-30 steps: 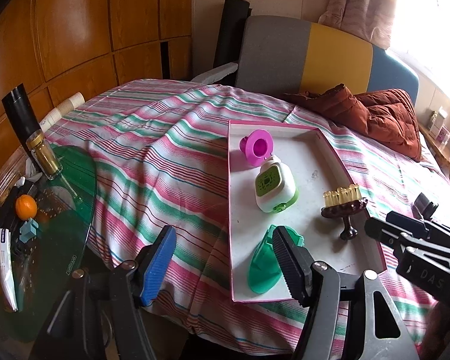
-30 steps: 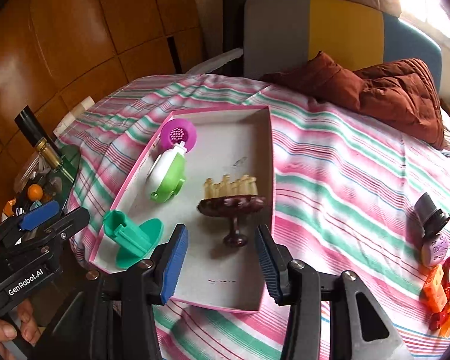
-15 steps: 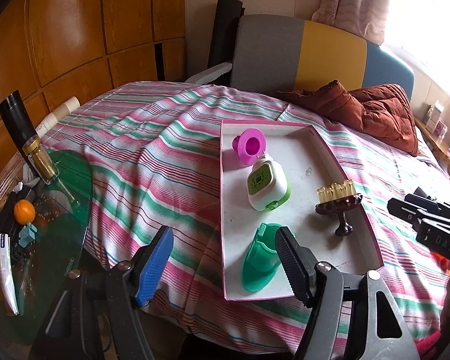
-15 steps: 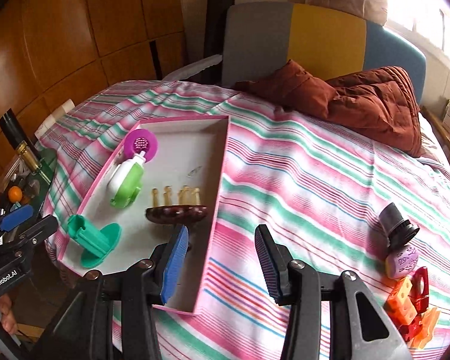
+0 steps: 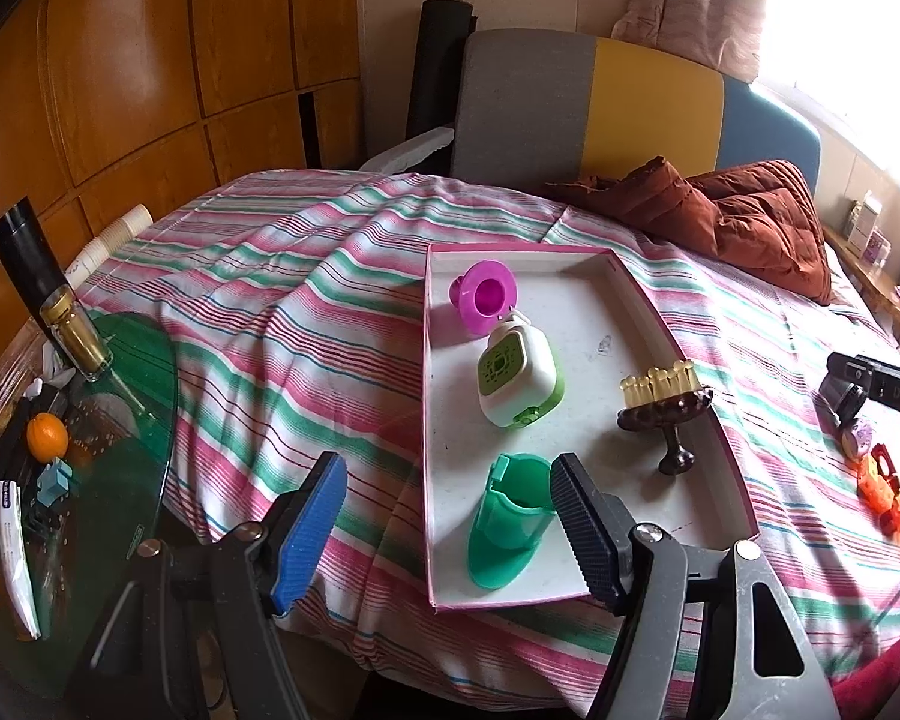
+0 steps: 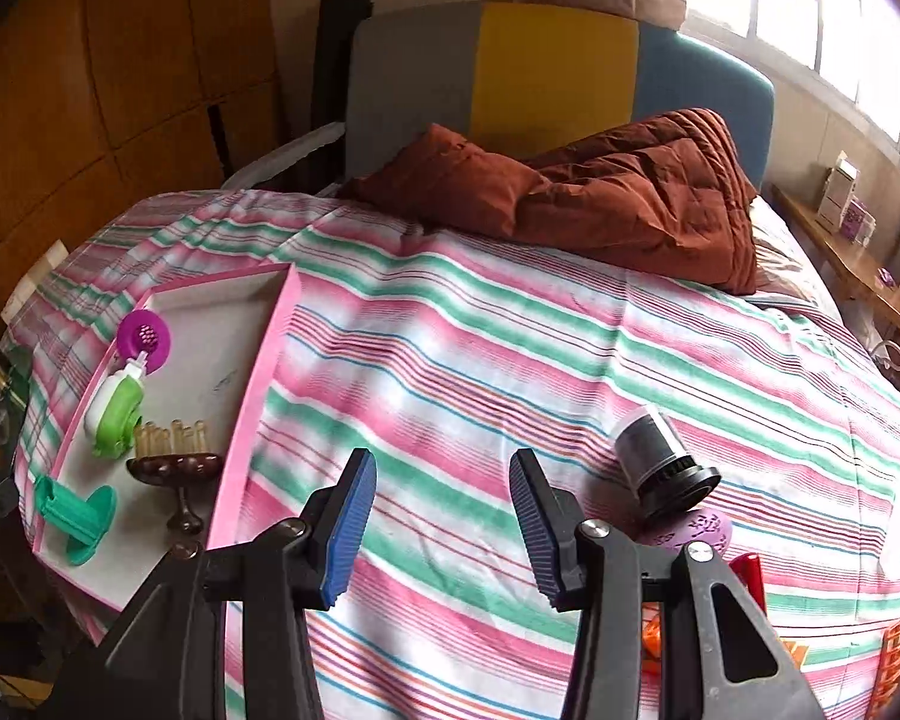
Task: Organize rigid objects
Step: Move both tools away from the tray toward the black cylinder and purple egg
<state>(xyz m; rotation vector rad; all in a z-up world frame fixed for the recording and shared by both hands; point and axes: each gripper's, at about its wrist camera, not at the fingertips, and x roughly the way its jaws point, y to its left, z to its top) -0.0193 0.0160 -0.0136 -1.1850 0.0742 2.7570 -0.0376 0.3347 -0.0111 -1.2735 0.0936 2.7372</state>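
In the left wrist view, the left gripper [image 5: 447,507] hangs with jaws spread and empty over the near end of a pink-rimmed tray [image 5: 648,306] holding a green holder [image 5: 510,525]; in the right wrist view, the right gripper [image 6: 444,519] gapes empty above the striped bedspread [image 6: 480,360], a black lens [image 6: 666,459] lying just right.

A striped bed [image 6: 480,360] carries a pink tray [image 6: 258,384], a rust quilt [image 6: 618,198] and a black cylinder [image 6: 660,456].

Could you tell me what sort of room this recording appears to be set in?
Most likely a bedroom: a bed with a striped sheet, a padded headboard and a rumpled brown quilt.
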